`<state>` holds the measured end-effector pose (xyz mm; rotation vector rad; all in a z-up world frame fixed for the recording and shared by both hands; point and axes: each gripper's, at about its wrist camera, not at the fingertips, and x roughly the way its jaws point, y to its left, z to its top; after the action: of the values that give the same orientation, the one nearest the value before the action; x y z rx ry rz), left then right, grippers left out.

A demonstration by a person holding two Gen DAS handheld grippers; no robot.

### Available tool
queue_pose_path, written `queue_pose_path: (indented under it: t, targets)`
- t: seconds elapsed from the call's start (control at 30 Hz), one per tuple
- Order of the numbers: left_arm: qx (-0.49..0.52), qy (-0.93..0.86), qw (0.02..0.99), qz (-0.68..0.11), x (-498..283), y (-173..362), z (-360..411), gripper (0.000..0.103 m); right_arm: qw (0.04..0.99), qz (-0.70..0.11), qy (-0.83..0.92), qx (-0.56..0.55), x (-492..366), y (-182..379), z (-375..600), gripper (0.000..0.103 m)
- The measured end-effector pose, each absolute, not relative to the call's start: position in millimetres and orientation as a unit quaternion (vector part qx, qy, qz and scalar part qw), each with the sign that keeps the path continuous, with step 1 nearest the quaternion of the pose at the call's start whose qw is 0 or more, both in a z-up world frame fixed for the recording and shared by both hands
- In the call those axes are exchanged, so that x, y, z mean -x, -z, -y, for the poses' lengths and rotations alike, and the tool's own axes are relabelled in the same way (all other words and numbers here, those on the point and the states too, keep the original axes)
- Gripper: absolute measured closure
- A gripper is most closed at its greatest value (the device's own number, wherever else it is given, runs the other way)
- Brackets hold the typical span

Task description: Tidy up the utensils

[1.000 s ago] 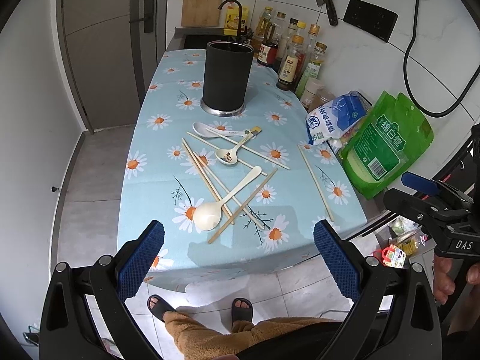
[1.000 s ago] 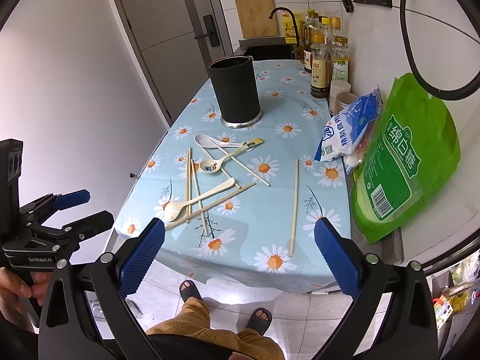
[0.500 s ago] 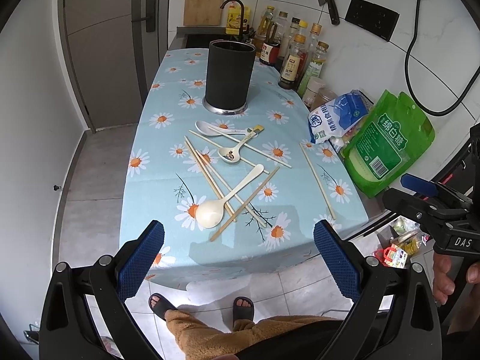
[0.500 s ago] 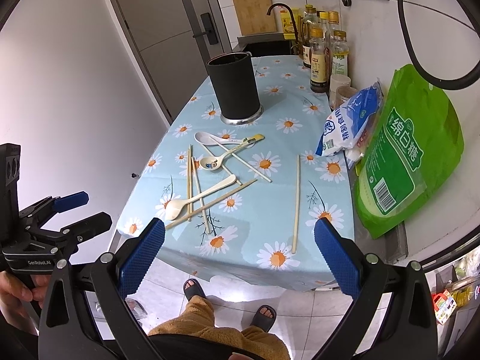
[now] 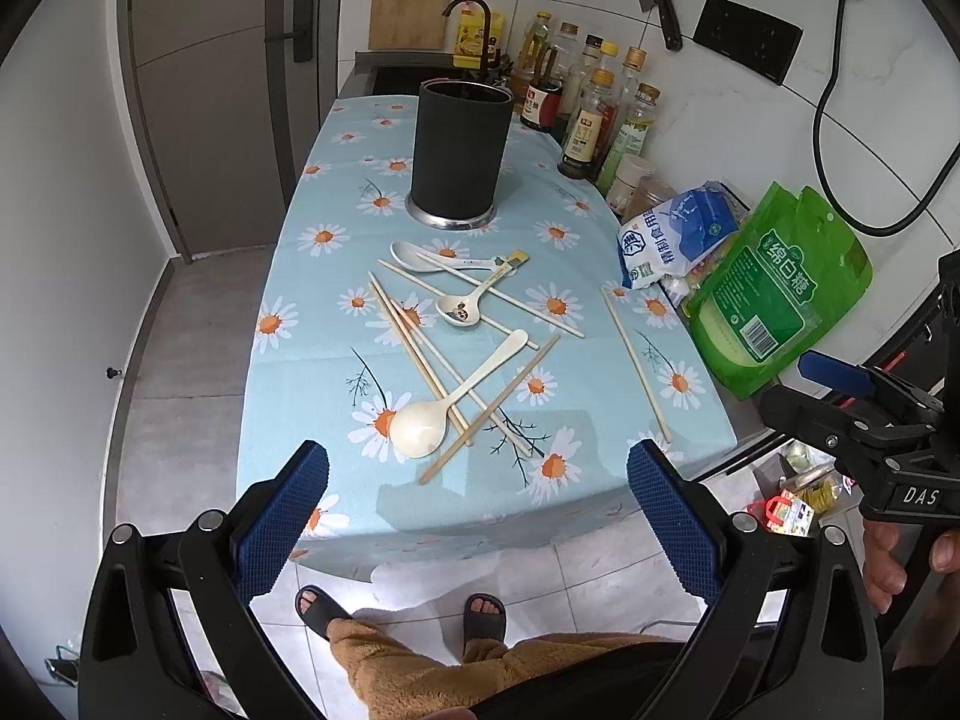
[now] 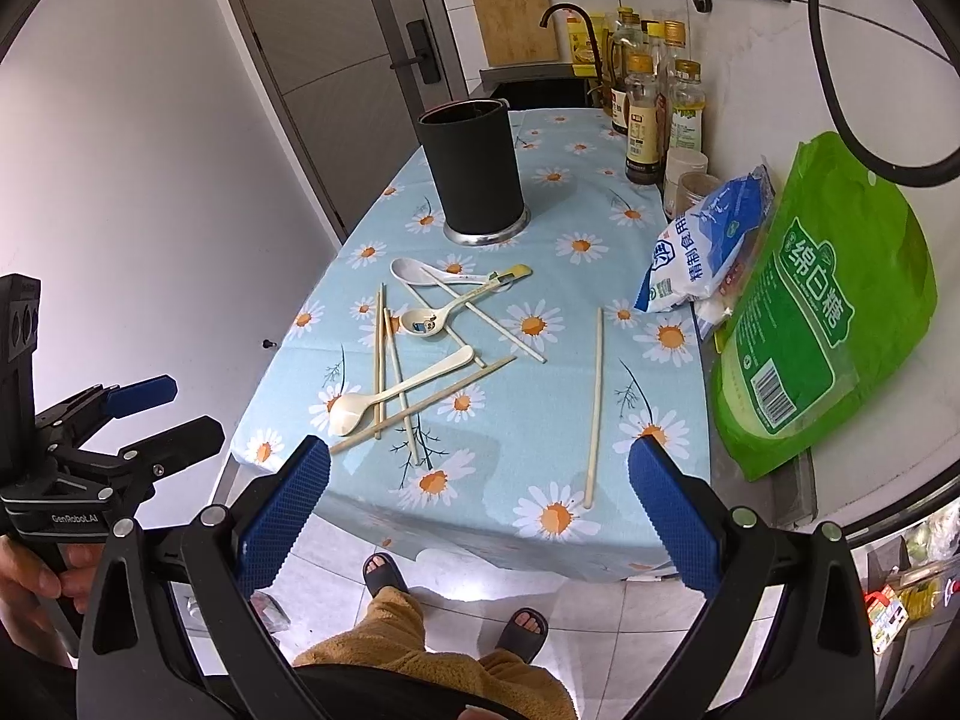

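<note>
From the left wrist view, the left gripper (image 5: pixel 477 495) hangs wide open and empty off the near table edge. Chopsticks (image 5: pixel 420 354) and three spoons lie scattered mid-cloth: the big white spoon (image 5: pixel 447 399) closest, another spoon (image 5: pixel 465 306) behind it, the black utensil holder (image 5: pixel 459 150) upright at twelve o'clock. Nothing looks sorted yet.

Over on the right wrist view, the right gripper (image 6: pixel 480 495) gapes empty too. One lone chopstick (image 6: pixel 594 399) lies at one o'clock, apart from the pile. The holder (image 6: pixel 474 171) awaits everything.
</note>
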<state>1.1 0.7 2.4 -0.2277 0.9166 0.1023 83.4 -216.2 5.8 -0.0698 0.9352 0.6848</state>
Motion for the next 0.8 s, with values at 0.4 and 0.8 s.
queue_pose_path:
  t: [0.4, 0.8]
  targets:
    - [0.107, -0.048, 0.889, -0.443, -7.4, -2.4, 2.4, 0.007, 0.834, -0.443, -0.327, 0.036, -85.7, -7.4, 212.5, 0.004]
    - [0.105, -0.046, 0.888, -0.445, -10.5, -1.2, 5.4, 0.007, 0.829, -0.451, -0.327, 0.038, -89.2, -4.3, 214.6, 0.004]
